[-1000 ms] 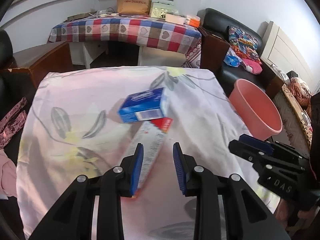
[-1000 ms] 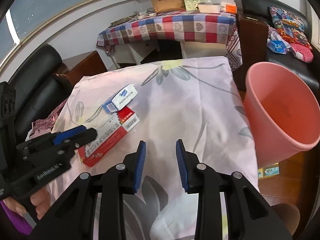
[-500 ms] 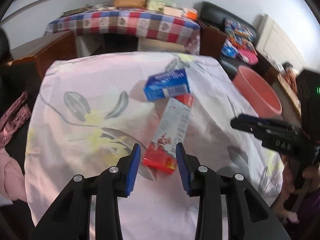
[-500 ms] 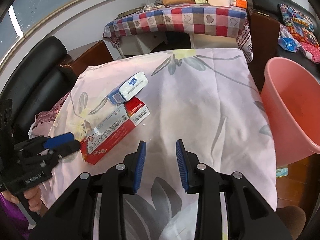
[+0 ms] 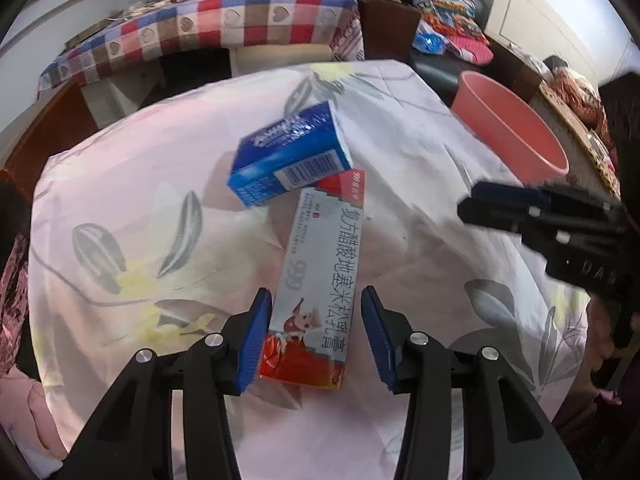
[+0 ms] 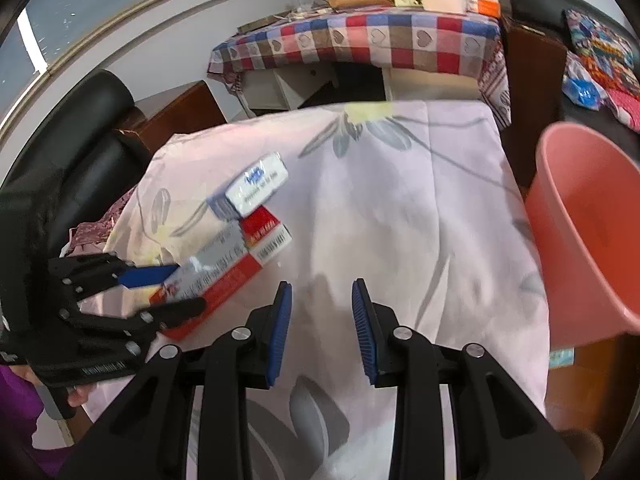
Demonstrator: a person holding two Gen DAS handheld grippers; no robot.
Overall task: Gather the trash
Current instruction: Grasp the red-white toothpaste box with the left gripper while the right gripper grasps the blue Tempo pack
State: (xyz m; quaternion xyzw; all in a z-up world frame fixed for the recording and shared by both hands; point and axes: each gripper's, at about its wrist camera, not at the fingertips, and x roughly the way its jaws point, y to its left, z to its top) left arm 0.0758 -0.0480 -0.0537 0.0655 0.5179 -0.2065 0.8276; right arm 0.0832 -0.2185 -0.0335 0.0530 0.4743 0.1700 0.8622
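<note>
My left claw [image 5: 316,332] is spread open, and the near end of the long red and white box [image 5: 326,276] lies between its two blue pads [image 5: 256,338]. I see a narrow gap on each side, so the pads are not pressing the box; it rests on the flowered cloth [image 5: 132,208]. From the right camera this same claw [image 6: 168,290] has one finger on each side of the box [image 6: 228,264].

My right claw [image 6: 322,326] is open too and holds nothing; under it is only bare cloth [image 6: 400,208], near the front edge.

I count two boxes. The long one lies near the middle of the cloth, and the blue box [image 5: 290,160] sits tilted on its far end, toward the far edge. There is one pink bucket [image 6: 592,232], and it stands beside the right edge of the cloth, below it.
</note>
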